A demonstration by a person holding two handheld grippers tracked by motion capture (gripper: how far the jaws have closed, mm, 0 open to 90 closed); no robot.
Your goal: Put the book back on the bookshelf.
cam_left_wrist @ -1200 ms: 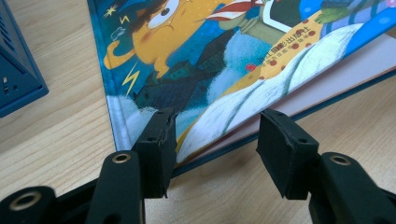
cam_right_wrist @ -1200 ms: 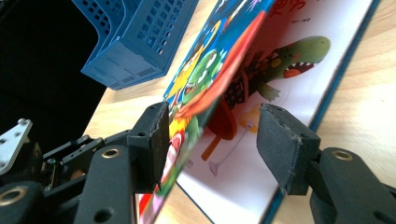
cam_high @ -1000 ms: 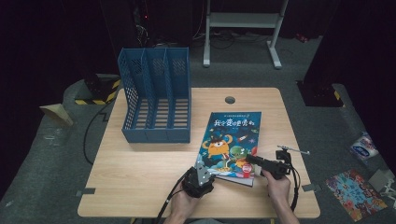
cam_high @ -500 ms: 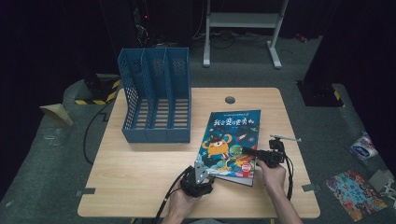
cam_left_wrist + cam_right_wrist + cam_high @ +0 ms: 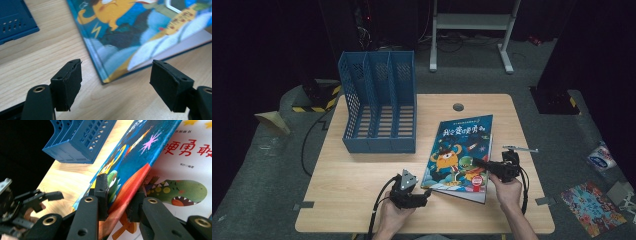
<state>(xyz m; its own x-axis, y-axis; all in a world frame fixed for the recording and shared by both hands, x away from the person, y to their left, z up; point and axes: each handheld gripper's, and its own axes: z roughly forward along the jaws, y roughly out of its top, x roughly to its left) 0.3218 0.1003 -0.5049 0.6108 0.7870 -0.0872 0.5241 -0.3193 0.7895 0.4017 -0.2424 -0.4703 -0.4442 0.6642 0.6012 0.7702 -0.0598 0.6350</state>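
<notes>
Right tongs [image 5: 117, 195] clamping book [image 5: 462, 150] cover, lifting it off surface [image 5: 362, 175]. Left tongs [image 5: 116, 82] opening wide near corner, nothing between. Risk: thin cover slipping or tearing under pinch.

book [image 5: 460, 150]: on table [image 5: 362, 205], near front edge, its near left corner just ahead of left gripper [image 5: 424, 194], between the spread jaws, not touching
book cover [image 5: 135, 167]: lifted, its edge between jaws of right gripper [image 5: 117, 195], page under it
file rack [image 5: 379, 102]: on table, well behind left gripper, left of book
left gripper: left of right gripper, book between them
</notes>
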